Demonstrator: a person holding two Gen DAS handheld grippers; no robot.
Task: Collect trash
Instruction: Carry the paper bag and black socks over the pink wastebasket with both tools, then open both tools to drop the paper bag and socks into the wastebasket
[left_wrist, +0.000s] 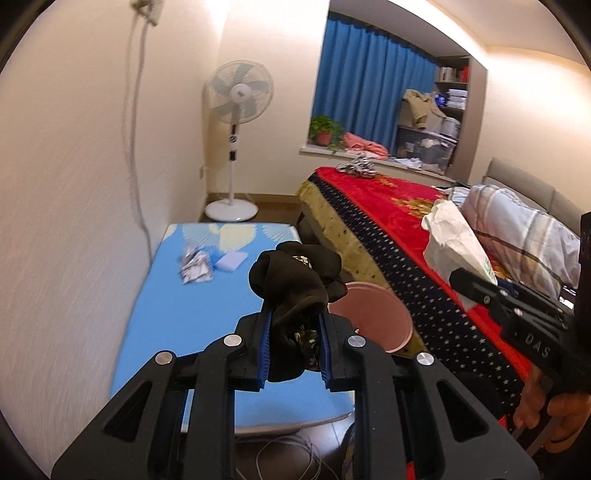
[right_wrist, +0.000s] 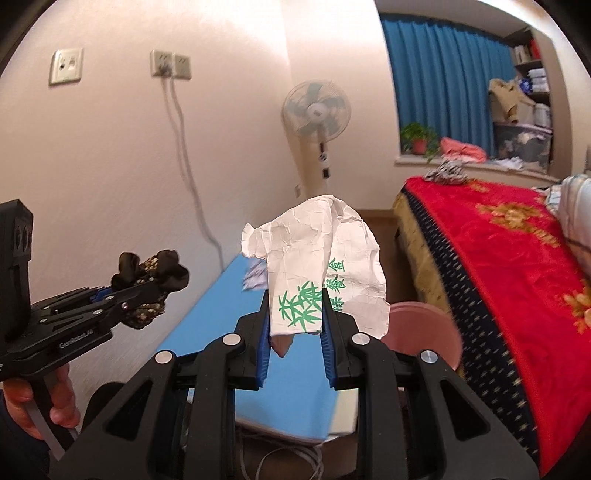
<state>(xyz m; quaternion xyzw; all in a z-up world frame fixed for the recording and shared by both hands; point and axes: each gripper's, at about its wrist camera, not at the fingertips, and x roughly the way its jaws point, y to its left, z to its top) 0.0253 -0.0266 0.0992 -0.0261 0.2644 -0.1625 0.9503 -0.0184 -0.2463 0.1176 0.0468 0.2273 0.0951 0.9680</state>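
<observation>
Bed (left_wrist: 424, 229) fills the right side of the room, spread with a red patterned blanket (right_wrist: 498, 251) edged in dark blue with small stars, a striped pillow (left_wrist: 524, 225) at its head; blue curtain (left_wrist: 365, 96) hangs over the window recess behind it, where a potted plant (left_wrist: 325, 131) and pink cloth (left_wrist: 364, 145) sit on the sill; beside the bed, against the cream wall, lies a blue tabletop (left_wrist: 207, 310) printed with pale leaves, and beyond its far end stands a white pedestal fan (left_wrist: 236, 122); a pink round bin (left_wrist: 373, 315) sits in the gap between tabletop and bed, partly hidden by the claws; a few crumpled silver and pale blue wrappers (left_wrist: 201, 266) rest on the far part of the tabletop, near the wall.

Right claw (right_wrist: 295, 325) is clenched on a crumpled white paper bag (right_wrist: 321, 258) printed with green bamboo and characters; the bag stands up from the pads, held above the near end of the tabletop, just left of the bin in the right wrist view; left claw (left_wrist: 294, 332) is clenched on a bunched black cloth (left_wrist: 295, 284) with small pale floral specks, raised over the tabletop's edge beside the bin; a hand (right_wrist: 44, 402) grips the left claw's handle; white cables (right_wrist: 288, 461) coil on the floor beneath the tabletop.
</observation>
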